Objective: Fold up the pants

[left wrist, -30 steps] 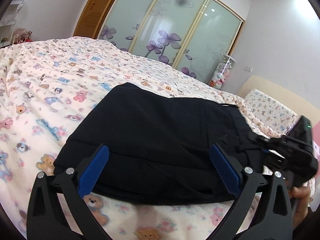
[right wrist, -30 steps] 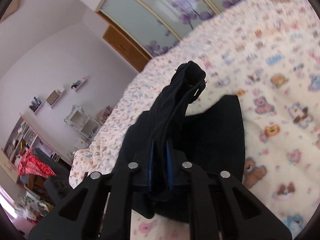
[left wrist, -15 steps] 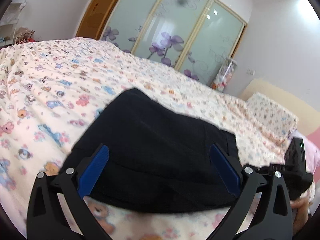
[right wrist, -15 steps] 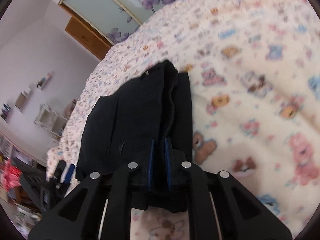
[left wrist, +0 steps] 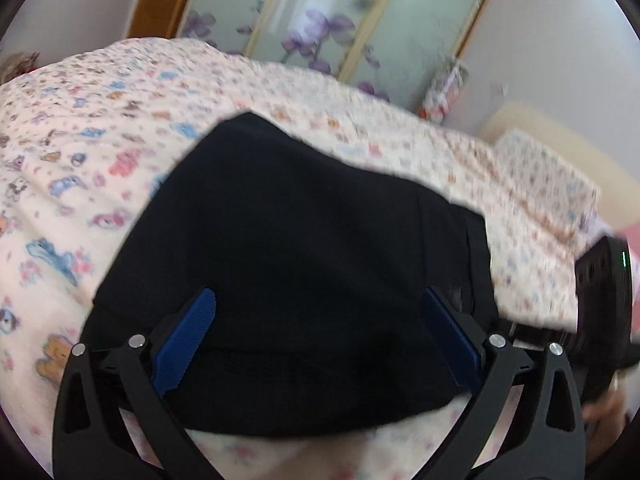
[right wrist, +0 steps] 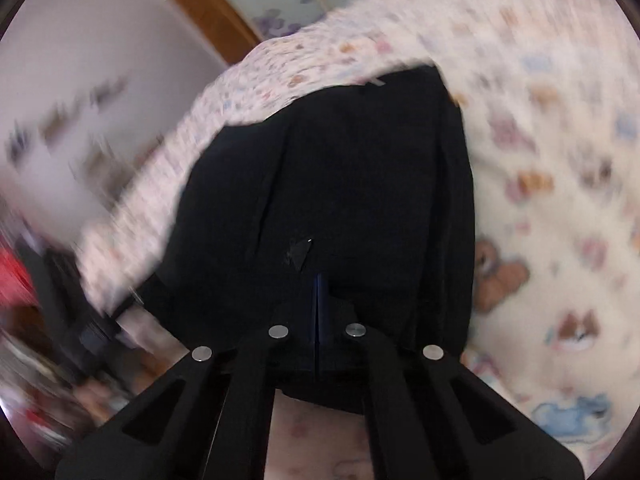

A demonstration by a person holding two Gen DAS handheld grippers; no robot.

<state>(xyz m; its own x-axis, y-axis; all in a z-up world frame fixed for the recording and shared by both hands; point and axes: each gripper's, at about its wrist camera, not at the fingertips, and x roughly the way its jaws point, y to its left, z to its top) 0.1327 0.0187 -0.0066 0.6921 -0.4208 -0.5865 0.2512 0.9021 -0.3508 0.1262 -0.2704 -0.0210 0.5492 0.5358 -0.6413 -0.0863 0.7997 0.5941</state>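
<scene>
My right tool (right wrist: pixel 318 300) is clenched on the soft, limp black pants (left wrist: pixel 296 264), my left tool (left wrist: pixel 316 320) released above them; I'd take hold at the doubled edge

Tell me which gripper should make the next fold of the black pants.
Left, probably. The left gripper is open over the near edge of the black pants, ready to pinch. The right gripper is shut at the pants' side.

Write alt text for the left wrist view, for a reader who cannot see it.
An open hand-held gripper, its blue-padded fingers spread wide, hovers over folded black pants lying on a bed with a cartoon-bear bedspread. Frosted wardrobe doors with purple flowers stand behind; the picture is motion-blurred.
</scene>
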